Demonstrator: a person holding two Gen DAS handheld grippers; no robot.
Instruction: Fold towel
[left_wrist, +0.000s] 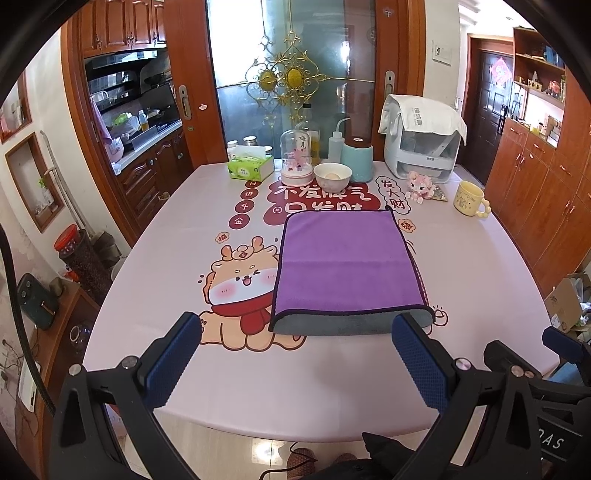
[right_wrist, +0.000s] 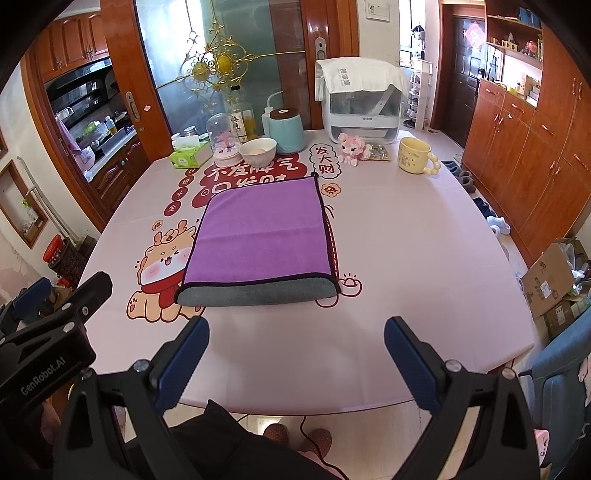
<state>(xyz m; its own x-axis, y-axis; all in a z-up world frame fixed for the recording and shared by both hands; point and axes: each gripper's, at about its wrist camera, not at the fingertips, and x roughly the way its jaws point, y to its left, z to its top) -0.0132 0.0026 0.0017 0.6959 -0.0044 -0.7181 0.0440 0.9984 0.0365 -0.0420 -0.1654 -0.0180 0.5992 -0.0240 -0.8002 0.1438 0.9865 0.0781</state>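
Observation:
A purple towel with a grey underside lies folded flat on the pink table; the grey fold edge faces me. It also shows in the right wrist view. My left gripper is open and empty, held above the table's near edge just short of the towel's near edge. My right gripper is open and empty, a little back from the towel. The right gripper's body shows at the right edge of the left wrist view; the left gripper's body shows at the left edge of the right wrist view.
At the table's far side stand a tissue box, a glass dome, a white bowl, a teal canister, a white appliance, a pink toy and a yellow mug. Cardboard boxes sit on the floor at right.

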